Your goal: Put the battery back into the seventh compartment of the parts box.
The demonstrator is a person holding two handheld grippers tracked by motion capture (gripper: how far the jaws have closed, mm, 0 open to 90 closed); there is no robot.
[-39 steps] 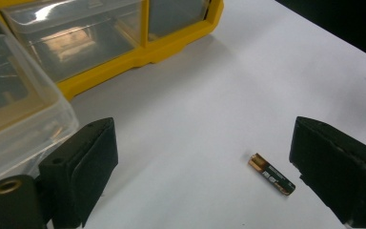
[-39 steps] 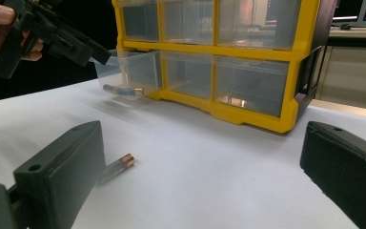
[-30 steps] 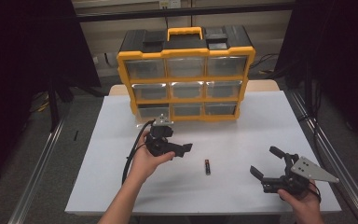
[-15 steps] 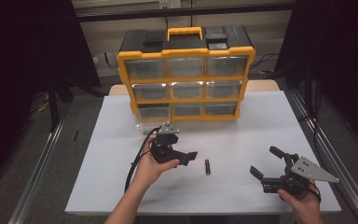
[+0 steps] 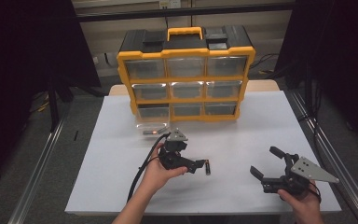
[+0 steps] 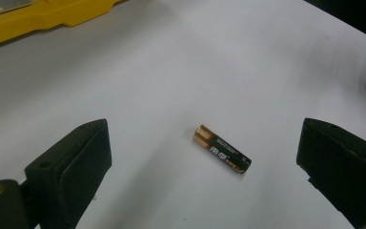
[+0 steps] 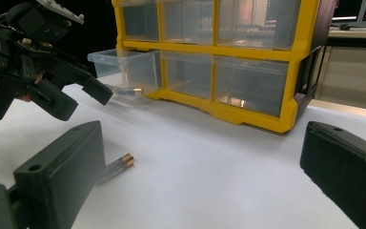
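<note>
A slim cylindrical battery (image 6: 222, 156), black-wrapped with a copper-coloured end, lies flat on the smooth white worktop (image 5: 242, 126), in front of a yellow-framed plastic organiser (image 5: 185, 74) with clear drawers. Its lowest left drawer (image 5: 153, 122) is pulled out and holds a similar battery. The left gripper (image 5: 200, 164), black and blocky, is held in the left hand (image 5: 156, 173), angled rightward and down, its jaws spread wide with the battery on the worktop between and just ahead of them, untouched. The right gripper (image 5: 266, 162) rests low at the worktop's near right, well apart, jaws wide and empty. Compared with half a second ago, the left gripper has come down and closer to the battery; the right one is unchanged.
</note>
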